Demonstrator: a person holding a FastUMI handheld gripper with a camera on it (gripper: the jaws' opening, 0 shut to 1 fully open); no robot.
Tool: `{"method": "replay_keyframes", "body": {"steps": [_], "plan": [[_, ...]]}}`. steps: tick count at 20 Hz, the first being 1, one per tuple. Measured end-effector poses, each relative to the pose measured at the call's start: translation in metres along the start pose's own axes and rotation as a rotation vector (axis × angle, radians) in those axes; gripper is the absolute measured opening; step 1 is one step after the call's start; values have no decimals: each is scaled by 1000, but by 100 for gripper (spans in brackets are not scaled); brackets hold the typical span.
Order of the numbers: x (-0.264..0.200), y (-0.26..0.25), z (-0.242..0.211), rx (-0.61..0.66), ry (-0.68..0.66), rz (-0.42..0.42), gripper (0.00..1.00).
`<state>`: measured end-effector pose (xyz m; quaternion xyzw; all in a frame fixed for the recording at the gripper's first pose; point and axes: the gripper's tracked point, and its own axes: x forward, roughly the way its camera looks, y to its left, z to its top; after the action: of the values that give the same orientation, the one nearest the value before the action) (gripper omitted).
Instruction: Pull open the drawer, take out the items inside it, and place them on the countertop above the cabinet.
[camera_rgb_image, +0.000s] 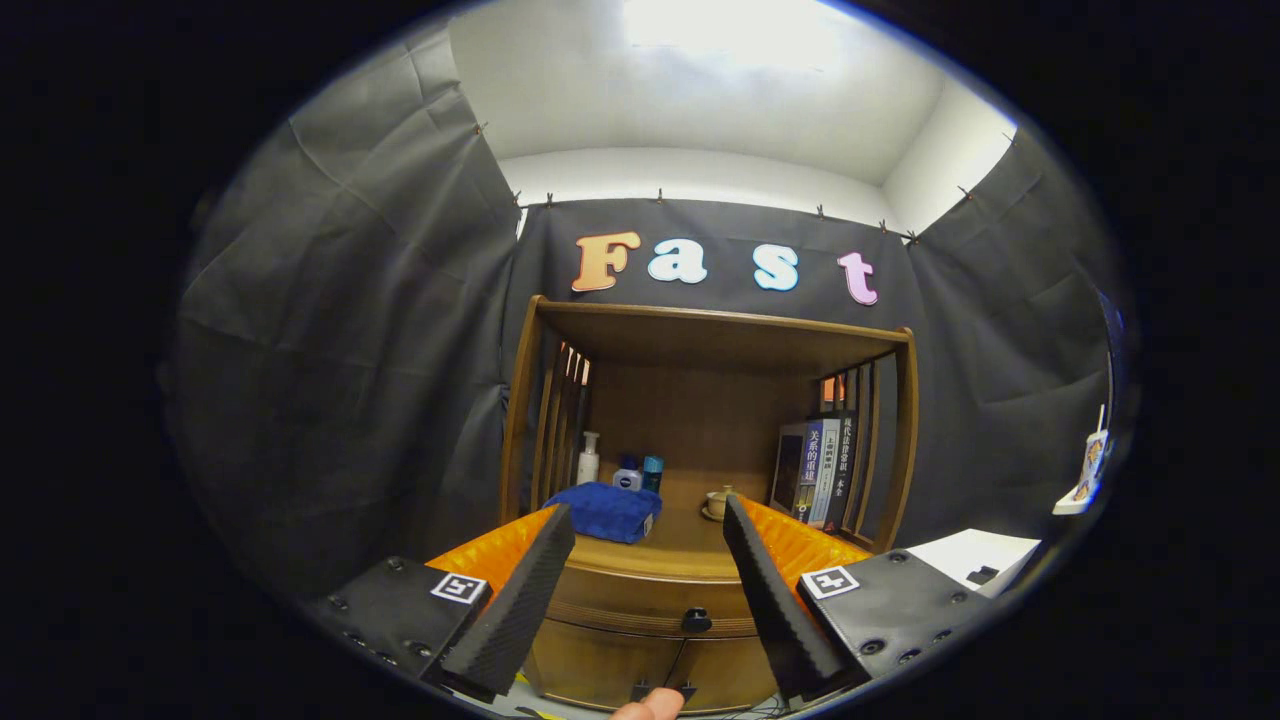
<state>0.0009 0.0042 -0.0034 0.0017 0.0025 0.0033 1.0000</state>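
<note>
A wooden cabinet (640, 640) stands ahead against the booth wall, with an open hutch above its countertop (690, 550). Its drawer (640, 605) is shut, with a dark knob (696, 621) in the middle of its front. My gripper (650, 515) is open, fingers spread wide and holding nothing. The knob sits low between the fingers, some way beyond them. A folded blue cloth (605, 510) lies on the countertop just beyond the left finger. What is inside the drawer is hidden.
On the countertop stand a white pump bottle (589, 458), small blue jars (640, 473), a small teapot (718, 502) and several upright books (820, 470). Two lower doors with dark knobs (660, 688) sit under the drawer. A fingertip (650, 705) shows below. A white surface (975, 558) lies to the right.
</note>
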Motion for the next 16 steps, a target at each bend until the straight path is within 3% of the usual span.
{"method": "replay_keyframes", "body": {"steps": [7,16], "plan": [[18,-3,-14,-8,32,-13,98],[114,-71,-148,-44,147,-182,99]]}}
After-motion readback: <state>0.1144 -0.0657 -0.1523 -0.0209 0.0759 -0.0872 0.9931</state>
